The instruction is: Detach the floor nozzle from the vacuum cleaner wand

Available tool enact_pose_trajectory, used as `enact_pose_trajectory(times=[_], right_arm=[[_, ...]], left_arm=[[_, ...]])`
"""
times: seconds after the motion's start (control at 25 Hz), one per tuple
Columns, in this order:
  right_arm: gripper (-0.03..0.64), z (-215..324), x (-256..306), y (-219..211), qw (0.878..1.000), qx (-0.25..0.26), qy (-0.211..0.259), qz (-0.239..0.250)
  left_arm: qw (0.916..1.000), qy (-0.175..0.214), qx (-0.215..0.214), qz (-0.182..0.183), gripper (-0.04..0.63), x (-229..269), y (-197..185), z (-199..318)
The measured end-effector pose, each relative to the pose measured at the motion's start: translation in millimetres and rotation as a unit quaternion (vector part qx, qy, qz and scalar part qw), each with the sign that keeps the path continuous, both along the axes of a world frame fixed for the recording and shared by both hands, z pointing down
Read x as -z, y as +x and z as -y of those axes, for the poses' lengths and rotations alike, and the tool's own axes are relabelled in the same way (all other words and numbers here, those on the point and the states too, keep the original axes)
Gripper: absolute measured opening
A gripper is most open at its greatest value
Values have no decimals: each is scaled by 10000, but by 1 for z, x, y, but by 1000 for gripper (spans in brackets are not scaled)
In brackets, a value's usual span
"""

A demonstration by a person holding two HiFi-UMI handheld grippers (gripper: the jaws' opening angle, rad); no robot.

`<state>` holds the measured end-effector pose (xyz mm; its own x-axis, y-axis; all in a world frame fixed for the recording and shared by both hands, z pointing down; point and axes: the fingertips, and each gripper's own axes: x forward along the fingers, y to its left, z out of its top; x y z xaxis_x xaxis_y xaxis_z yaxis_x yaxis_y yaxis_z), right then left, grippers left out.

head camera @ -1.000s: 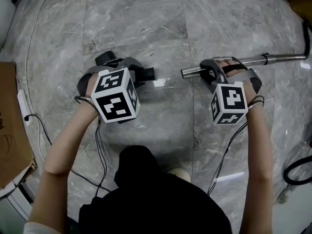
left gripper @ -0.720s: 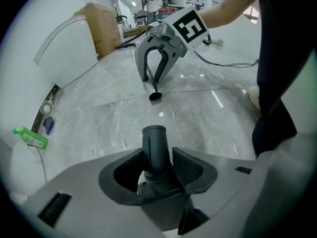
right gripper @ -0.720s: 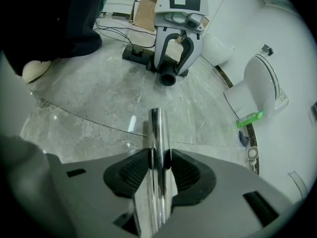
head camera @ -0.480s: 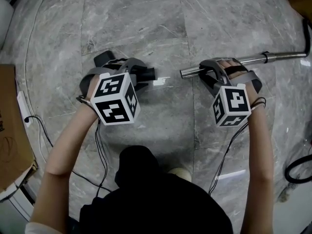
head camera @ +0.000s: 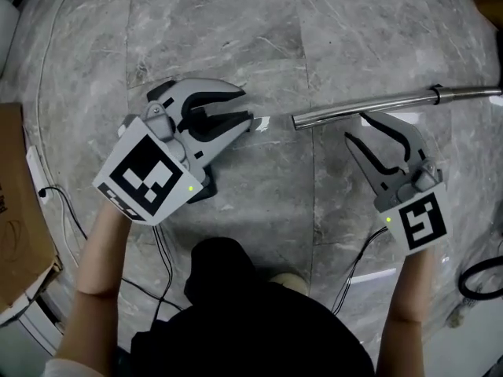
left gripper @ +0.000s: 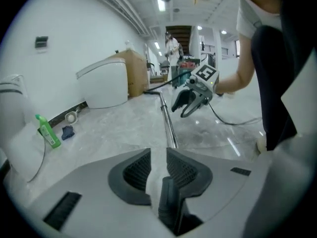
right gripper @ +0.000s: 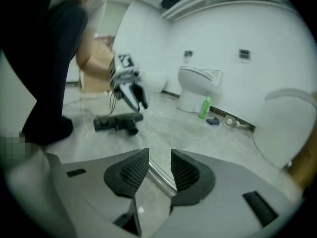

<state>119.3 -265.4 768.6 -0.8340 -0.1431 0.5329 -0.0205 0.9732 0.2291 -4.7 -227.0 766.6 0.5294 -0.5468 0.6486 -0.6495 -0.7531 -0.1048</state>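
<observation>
Two grippers hang over a grey marble floor [head camera: 236, 22], one in each of the person's hands. The left gripper [head camera: 245, 105] is above the one nozzle [right gripper: 115, 123], which lies flat on the floor, apart from the wand. Its jaws have just been closing, yet they stand part open and grip nothing. The nozzle's dark neck only shows through the gap from beneath.

The right gripper [head camera: 354, 126] has its jaws apart and empty, with the tips just beside the one wand [head camera: 369, 106]. That is a shiny metal tube lying on the floor, its open end toward the nozzle, with bare floor between the two.

Along the white wall [right gripper: 223, 29] there is one toilet [right gripper: 198, 90], one green bottle [right gripper: 204, 107], one blue rag [right gripper: 213, 121] and one roll of tape [right gripper: 230, 120]. A second white rounded shape [right gripper: 287, 123] sits nearer; I can't tell what it is.

One cardboard box [head camera: 16, 210] is at the left edge of the head view, and beside it one white power strip [head camera: 37, 171]. One black hose [head camera: 481, 277] loops at the right.
</observation>
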Motion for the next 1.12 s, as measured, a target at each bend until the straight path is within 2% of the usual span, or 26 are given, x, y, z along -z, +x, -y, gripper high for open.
enact_pose_trajectory(times=[0.04,0.08,0.12,0.2,0.28,0.4,0.52,0.6,0.64,0.72,0.8,0.96,1.12], right_arm=[[143,4,8,9,9949,-567,-636,545],[116,9,11,19,9795,-1176,-1255,1050],[38,15,9,30,9579,-1729,-1757,1470],[15,20,-3,43,9158,-2506,-2433,1981],[14,17,-12,45,8913,-2890,-2749,2159],[14,15,-13,42,8668,-3345,-2971,2202],[15,14,11,40,8321,-3873,-3212,2335],[15,7,40,40,8139,-4094,-3307,2462],[15,4,56,41,8096,-4165,-3317,2472],[15,-3,84,45,8104,-4280,-3238,2349],[15,-7,114,47,8120,-4390,-3152,2202],[15,-13,183,47,8076,-4570,-3066,2118],[15,-19,256,34,8134,-4490,-3052,2088]], left_arm=[[9992,76,195,-339,68,5,0,2],[9968,49,424,-678,20,7,0,2],[9934,-30,616,-967,11,6,0,1],[9886,-103,776,-1287,11,3,3,-1],[9880,-16,811,-1315,11,2,5,-3],[9858,106,1025,-1329,11,10,6,-3],[9717,80,1578,-1758,11,39,6,-6],[9619,35,1875,-1988,11,62,6,-12],[9603,47,1948,-1995,11,74,8,-16],[9593,76,2064,-1924,11,97,12,-23],[9542,89,2223,-1999,11,126,14,-30],[9450,177,2487,-2118,11,194,14,-44],[9411,193,2631,-2116,11,264,16,-58]])
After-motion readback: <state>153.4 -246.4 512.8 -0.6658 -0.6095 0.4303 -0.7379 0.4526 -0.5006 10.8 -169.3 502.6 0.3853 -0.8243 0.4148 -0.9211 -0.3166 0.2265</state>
